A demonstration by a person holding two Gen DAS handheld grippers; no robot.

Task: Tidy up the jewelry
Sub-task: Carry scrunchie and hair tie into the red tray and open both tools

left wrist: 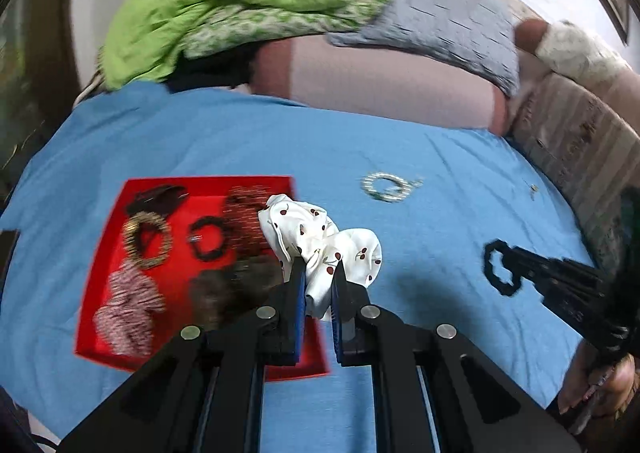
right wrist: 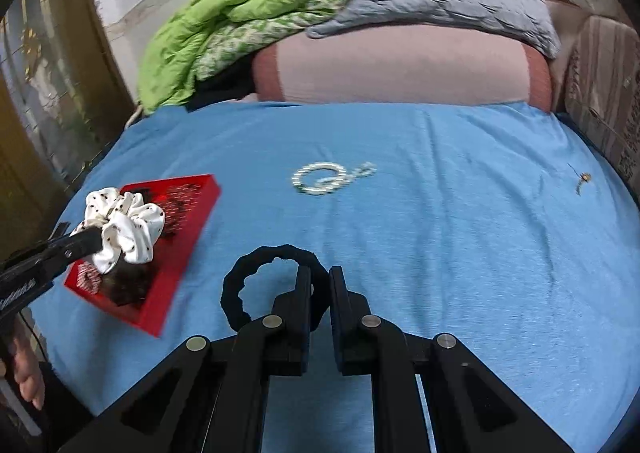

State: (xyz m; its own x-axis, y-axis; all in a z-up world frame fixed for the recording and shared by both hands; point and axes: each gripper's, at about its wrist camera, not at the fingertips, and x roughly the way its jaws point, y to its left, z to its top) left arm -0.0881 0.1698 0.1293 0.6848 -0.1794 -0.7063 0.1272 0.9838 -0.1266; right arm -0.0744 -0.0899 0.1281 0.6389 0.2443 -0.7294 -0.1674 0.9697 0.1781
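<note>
We hold the cherry-print scrunchie (left wrist: 320, 249) pinched in the left hand-held gripper (left wrist: 320, 273), above the red tray (left wrist: 100, 317) edge at 3 o'clock; released here, it may land outside on the bed (left wrist: 400, 149). The right hand-held gripper (right wrist: 320, 281) clamps a black scrunchie (right wrist: 240, 285), which could slip. We find no readable writing.

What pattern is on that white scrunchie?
Small red cherries on the white scrunchie, clearest in the left wrist view.
</note>
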